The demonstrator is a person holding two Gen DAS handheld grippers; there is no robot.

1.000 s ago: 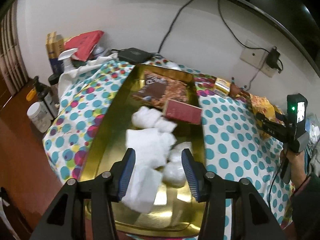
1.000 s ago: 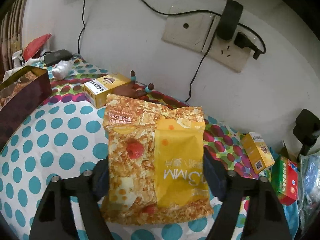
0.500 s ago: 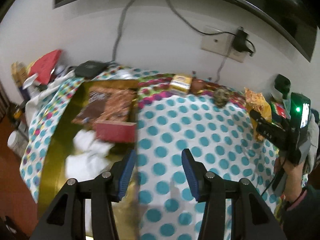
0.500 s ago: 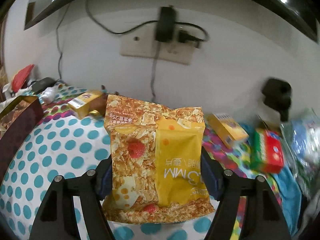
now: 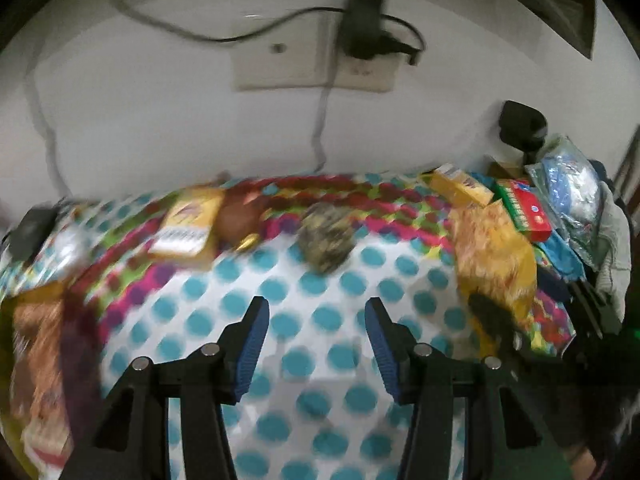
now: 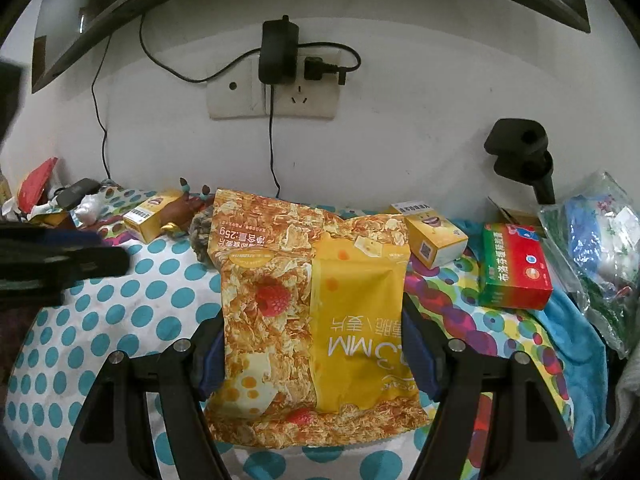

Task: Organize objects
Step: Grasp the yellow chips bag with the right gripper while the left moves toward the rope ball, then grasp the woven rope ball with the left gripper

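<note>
Holding snack bag [image 6: 316, 320] upright, centre frame, clamped by right gripper [image 6: 316, 356].
Left gripper [image 5: 316, 344] released, empty; bag lies mid-right of its frame.

- A lived-in home room is indicated.
- Ahead of the fingers, a polka-dot tablecloth [image 6: 132, 312] is spread.
- Snack and medicine boxes [image 6: 516, 268] are scattered beyond.
- A wall socket [image 6: 296, 96] with charger [image 6: 279, 50] is mounted above.
</note>
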